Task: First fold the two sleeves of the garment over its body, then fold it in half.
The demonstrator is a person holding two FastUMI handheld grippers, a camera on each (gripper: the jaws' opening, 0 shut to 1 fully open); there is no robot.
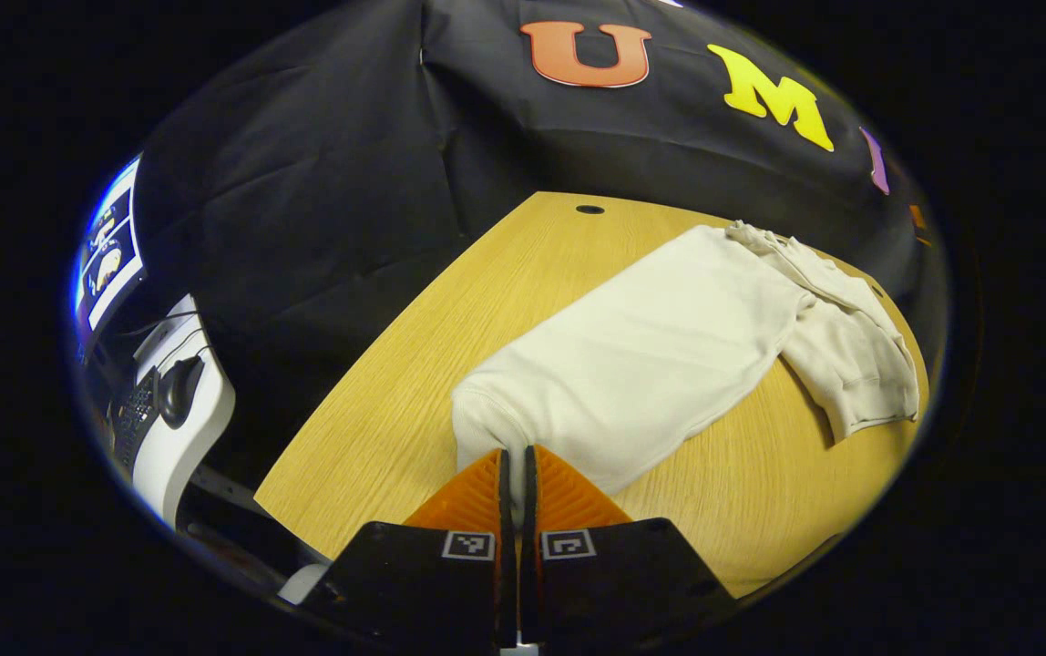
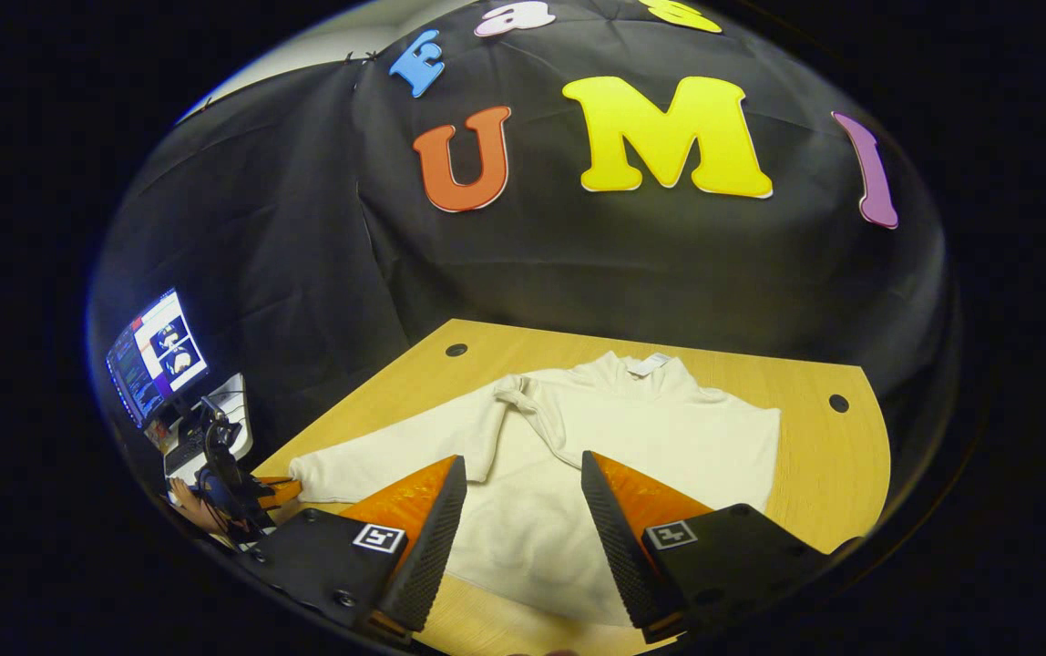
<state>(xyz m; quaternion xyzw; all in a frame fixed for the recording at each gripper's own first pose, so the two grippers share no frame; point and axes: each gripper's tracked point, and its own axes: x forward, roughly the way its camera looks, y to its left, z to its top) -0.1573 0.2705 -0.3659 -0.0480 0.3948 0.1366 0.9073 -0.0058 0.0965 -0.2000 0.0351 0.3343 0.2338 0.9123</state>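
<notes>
A cream long-sleeved knit garment lies spread flat on the light wooden bench, with one sleeve already folded across its body. The left gripper has its orange ridged fingers pinched together on the cuff end of the other sleeve near the bench's edge. The right gripper hangs above the garment's lower body with its fingers spread wide, holding nothing.

the white garment covers the middle of the wooden table. bare wood runs along its right side and far edge, with room to pass. the black cloth wall blocks the back. a monitor stands off to the left.
</notes>
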